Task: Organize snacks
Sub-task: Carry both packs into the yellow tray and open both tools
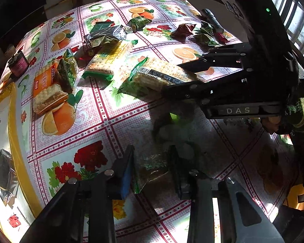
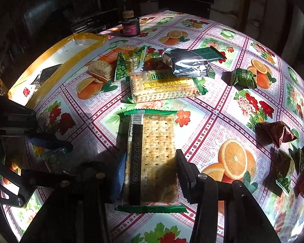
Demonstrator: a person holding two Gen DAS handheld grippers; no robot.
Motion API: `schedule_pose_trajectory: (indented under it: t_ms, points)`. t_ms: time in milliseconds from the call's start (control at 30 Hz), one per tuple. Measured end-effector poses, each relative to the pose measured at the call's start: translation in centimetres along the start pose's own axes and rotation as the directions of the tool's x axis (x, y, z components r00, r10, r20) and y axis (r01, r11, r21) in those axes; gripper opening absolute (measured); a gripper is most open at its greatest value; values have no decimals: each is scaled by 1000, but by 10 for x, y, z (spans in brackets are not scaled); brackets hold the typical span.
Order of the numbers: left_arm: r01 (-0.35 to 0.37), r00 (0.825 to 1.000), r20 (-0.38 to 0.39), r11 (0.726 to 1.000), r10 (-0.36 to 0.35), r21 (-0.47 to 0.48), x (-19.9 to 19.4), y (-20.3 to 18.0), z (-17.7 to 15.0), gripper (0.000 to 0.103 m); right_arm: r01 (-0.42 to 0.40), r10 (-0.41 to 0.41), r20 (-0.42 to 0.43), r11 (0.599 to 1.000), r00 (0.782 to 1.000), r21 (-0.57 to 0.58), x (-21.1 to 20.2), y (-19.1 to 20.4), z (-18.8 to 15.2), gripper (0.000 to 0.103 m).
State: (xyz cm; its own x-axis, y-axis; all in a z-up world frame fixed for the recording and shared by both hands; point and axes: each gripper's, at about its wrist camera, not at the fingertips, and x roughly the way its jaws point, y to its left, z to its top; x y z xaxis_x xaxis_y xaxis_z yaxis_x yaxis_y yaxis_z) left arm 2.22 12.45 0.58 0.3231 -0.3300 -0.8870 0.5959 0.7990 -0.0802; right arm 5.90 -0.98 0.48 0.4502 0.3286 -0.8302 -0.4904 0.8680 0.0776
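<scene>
1. We see the right gripper (image 2: 150,174) straddling a clear cracker pack (image 2: 152,158) with green crimped ends, which lies flat on the fruit-and-flower tablecloth (image 2: 223,121); both pads sit against its long sides, so the jaws are closed on it
2. Our left gripper (image 1: 152,168) has a small green snack packet (image 1: 152,169) between its fingers; the left pad looks to touch it, but deep shadow hides the right side, so we cannot tell whether it is gripped
3. Both grippers point steeply down at the table; in the left wrist view the right one reaches in from the right, with a knitted green sleeve (image 1: 302,111) behind it
4. Only the left wrist view shows a flashlight (image 1: 212,20) at the far edge, beside red and green candies
5. Only the right wrist view reads a WEIDAN cracker pack (image 2: 164,87) just beyond the gripped one, with a silver foil bag (image 2: 188,62) overlapping its far edge, a garlic pea packet (image 2: 129,62) to its left, and a yellow-edged box (image 2: 56,52) beyond that
</scene>
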Motion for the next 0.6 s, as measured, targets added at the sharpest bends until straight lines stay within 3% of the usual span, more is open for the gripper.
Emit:
schedule_pose_trajectory:
  t_ms: [100, 200, 467, 500, 600]
  points:
    - [0, 1000, 12, 999, 0, -39, -8, 5, -4, 20, -33, 29, 52, 996, 998, 84, -14, -5, -8, 50]
    - [-6, 1000, 23, 997, 7, -77, -15, 11, -8, 16, -71, 56, 104, 987, 993, 147, -28, -7, -12, 50]
    - [-25, 999, 38, 989, 31, -146, -29, 22, -23, 13, -133, 98, 180, 972, 979, 192, -50, 4, -18, 50]
    - [-28, 999, 41, 987, 35, -159, -32, 24, -25, 4, -143, 107, 184, 970, 977, 198, -52, 6, -18, 50]
    - [-26, 998, 49, 979, 36, -200, -38, 34, -29, 4, -158, 116, 204, 966, 972, 207, -57, 11, -20, 50]
